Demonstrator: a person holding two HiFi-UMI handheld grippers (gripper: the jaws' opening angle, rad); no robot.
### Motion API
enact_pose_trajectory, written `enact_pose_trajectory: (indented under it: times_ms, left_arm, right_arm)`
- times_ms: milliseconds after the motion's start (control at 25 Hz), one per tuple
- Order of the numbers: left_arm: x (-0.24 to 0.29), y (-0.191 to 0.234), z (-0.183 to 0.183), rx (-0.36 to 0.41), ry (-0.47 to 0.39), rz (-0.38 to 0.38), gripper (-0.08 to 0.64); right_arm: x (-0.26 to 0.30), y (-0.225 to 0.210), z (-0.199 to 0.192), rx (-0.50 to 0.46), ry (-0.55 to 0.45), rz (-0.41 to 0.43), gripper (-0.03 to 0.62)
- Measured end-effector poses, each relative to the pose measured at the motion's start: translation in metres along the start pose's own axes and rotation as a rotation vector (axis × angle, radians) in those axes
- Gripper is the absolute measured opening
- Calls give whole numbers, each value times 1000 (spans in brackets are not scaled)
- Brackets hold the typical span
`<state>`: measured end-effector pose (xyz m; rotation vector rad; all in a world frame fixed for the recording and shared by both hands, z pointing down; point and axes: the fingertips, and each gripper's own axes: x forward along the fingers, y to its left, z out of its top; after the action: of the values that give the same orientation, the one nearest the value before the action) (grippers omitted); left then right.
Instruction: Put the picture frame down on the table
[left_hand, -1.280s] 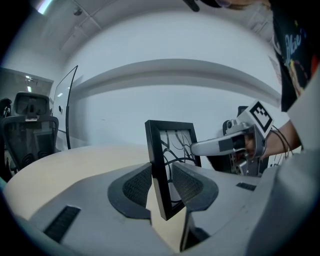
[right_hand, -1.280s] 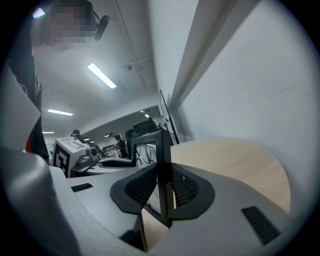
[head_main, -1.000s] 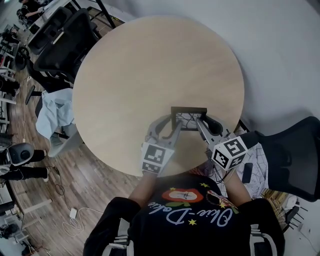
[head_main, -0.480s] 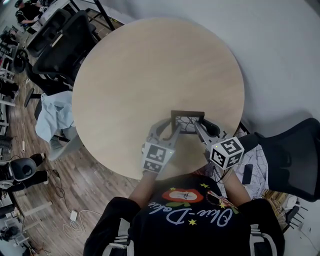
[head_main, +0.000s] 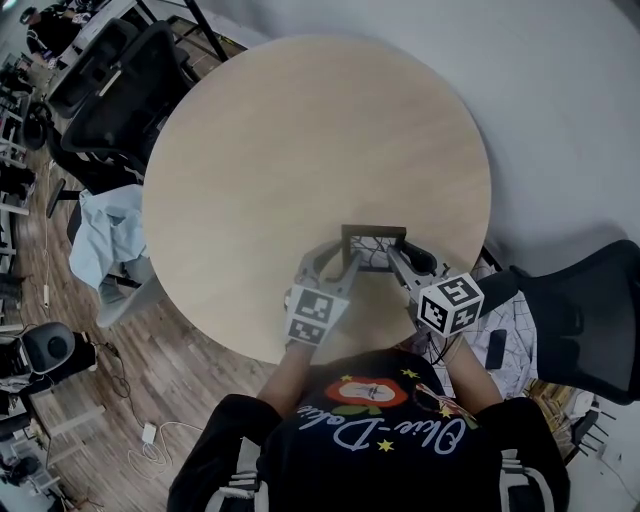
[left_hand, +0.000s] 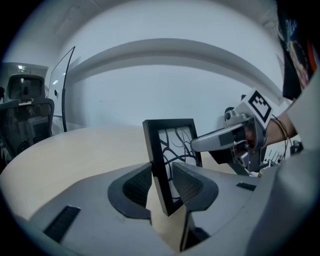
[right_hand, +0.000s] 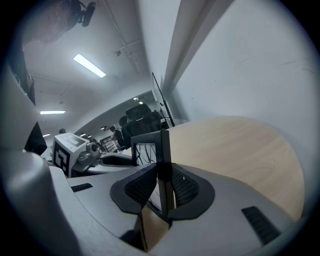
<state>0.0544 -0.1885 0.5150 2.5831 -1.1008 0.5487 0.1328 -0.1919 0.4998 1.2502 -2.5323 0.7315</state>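
Observation:
A small black picture frame (head_main: 374, 246) with a branch drawing stands upright over the near part of the round pale wood table (head_main: 300, 140). My left gripper (head_main: 350, 260) is shut on its left edge and my right gripper (head_main: 398, 256) on its right edge. In the left gripper view the frame (left_hand: 172, 145) sits between the ribbed pads (left_hand: 137, 186), with the left gripper (left_hand: 162, 187) clamped low on its side bar. The right gripper view shows the frame (right_hand: 164, 142) edge-on, pinched by the right gripper (right_hand: 161, 189). Whether its bottom edge touches the table is hidden.
Black office chairs (head_main: 120, 90) stand past the table's left rim, one draped with a light blue cloth (head_main: 112, 235). Another black chair (head_main: 590, 320) is at the right, close to my right arm. A white wall lies beyond the table.
Both grippers and the frame have sunk together toward the tabletop and shifted slightly nearer to me. The grip on both edges is unchanged.

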Motion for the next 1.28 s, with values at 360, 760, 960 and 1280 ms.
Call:
enact_pose_trajectory:
  times_ms: [360,760,960,1280]
  left_arm:
    - [10,5,-9,-1,34,-12,114]
    - [15,5,-13,-19,33,-15,115]
    - [17,6,-14,-23,34,-15,117]
    - [21,9,-15,-24,38,-11,121]
  right_arm:
    - [9,-9,-8,29,38,4,71]
    - [14,-16,-11,65,34,-13,71]
    - [17,-19,-11,63,38,-38,70]
    - [22,-22,-10,40,59,-58,69]
